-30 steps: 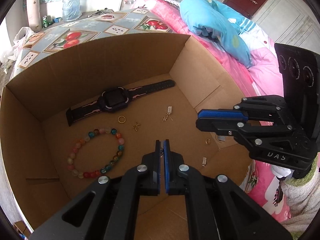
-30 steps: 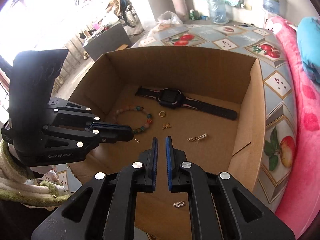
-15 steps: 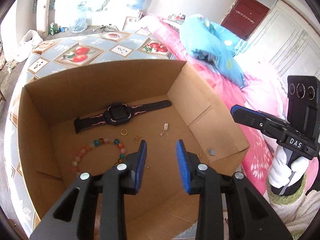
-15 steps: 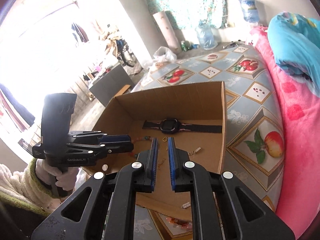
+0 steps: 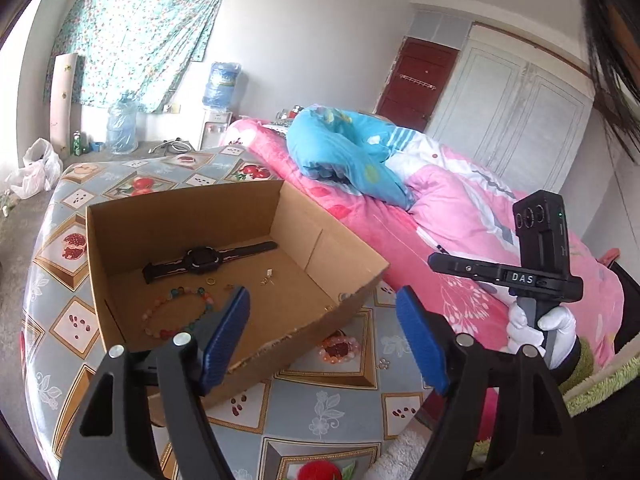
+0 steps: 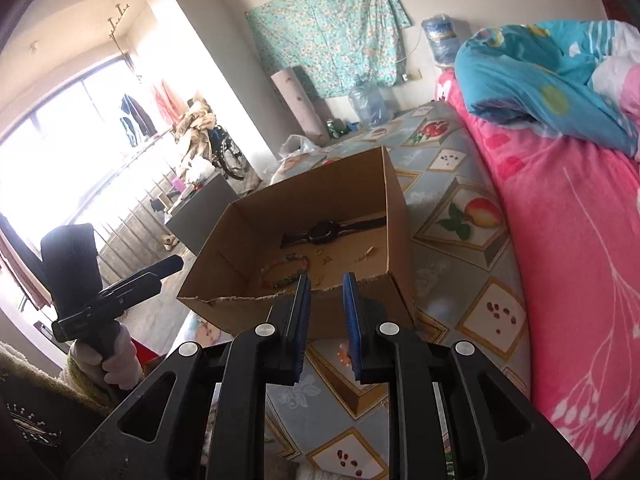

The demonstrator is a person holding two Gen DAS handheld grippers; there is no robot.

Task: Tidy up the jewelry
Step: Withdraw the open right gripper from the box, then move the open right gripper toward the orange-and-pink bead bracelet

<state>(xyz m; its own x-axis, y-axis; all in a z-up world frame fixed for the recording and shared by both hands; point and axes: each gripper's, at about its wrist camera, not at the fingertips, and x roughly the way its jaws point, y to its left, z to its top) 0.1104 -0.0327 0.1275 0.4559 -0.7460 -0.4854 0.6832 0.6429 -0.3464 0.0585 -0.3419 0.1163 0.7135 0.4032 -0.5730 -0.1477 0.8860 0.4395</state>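
My left gripper (image 5: 324, 340) is opening wide with nothing between its jaws; my right gripper (image 6: 325, 312) is opening too, a narrow empty gap. Beyond them the cardboard box (image 5: 120, 240) sits on the patterned cloth (image 5: 328, 404), holding a beaded bracelet (image 5: 176, 312), small gold pieces (image 5: 211, 280) and, farthest, a black watch (image 5: 204, 258).

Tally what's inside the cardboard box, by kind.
Inside the cardboard box, as far as the left wrist view resolves:
Watch: 1
Beaded bracelet: 1
Gold ring: 1
Small gold pieces, too small to tell what kind: 3
Total: 6, though the near wall may hide more.
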